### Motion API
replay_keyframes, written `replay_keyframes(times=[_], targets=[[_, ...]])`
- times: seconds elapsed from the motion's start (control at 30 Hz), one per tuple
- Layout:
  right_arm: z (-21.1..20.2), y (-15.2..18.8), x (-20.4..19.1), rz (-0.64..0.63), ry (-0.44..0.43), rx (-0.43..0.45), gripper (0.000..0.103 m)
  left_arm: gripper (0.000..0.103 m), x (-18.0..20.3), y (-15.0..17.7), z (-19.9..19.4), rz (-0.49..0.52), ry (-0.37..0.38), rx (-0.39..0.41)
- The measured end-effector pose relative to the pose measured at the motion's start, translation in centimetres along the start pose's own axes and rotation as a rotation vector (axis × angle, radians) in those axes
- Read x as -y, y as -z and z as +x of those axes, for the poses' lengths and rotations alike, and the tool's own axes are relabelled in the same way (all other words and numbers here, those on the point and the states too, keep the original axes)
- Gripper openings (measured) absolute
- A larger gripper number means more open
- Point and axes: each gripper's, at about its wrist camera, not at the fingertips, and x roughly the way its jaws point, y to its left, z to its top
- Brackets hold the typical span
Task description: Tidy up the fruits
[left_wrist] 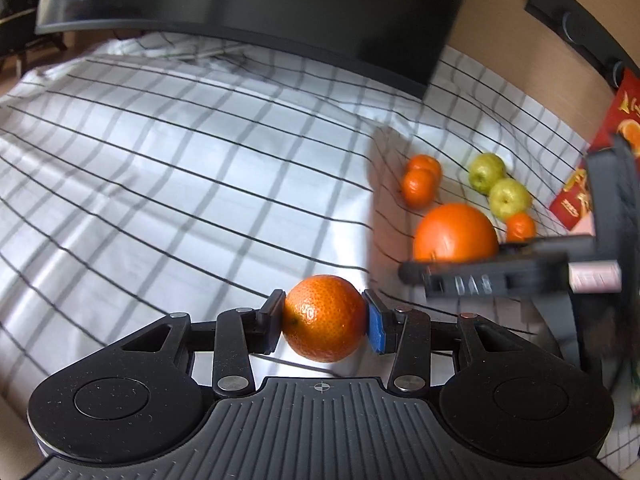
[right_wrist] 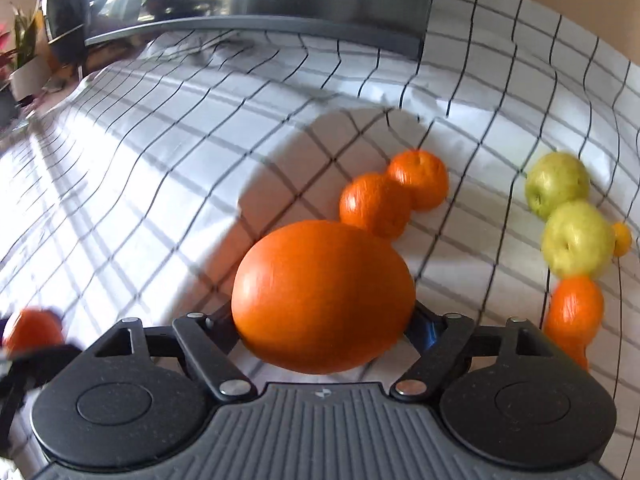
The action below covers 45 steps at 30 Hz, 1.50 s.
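place: home, likely a living room | surface: table under a white checked cloth [left_wrist: 180, 168] | large dark monitor or TV [left_wrist: 280, 8] at its far edge | potted plants [right_wrist: 24, 48], blurred, by a bright window

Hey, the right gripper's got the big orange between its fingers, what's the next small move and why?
Probably finish closing the right gripper on the large orange before lifting: the fruit fills the gap between its jaws, but a firm grip isn't evident. The left gripper already clamps a mandarin.

A small mandarin [left_wrist: 323, 318] sits pinched between the left jaws. A large smooth orange [right_wrist: 322, 298] fills the right jaws; two green apples [right_wrist: 568, 216] lie beyond, rightward.
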Motion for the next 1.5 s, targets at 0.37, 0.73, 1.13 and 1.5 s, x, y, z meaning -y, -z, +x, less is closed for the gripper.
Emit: replay_keyframes(times=[0.37, 0.73, 1.13, 1.5], targets=[[-8.7, 9.3, 6.9, 0.062, 0.106, 0.020, 0.080, 0.046, 10.1, 0.0, 3.8, 0.161, 0.201, -0.073], [-11.3, 14.0, 13.2, 0.390, 0.303, 0.147, 0.080, 0.046, 19.2, -1.0, 6.3, 0.461, 0.278, -0.171], [-8.8, 14.5, 11.1, 0.505, 0.487, 0.192, 0.086, 0.046, 21.4, -2.2, 8.4, 0.610, 0.265, -0.185], [-10.3, 16.2, 12.8, 0.531, 0.488, 0.153, 0.096, 0.046, 19.7, -2.2, 7.4, 0.540, 0.396, -0.148]])
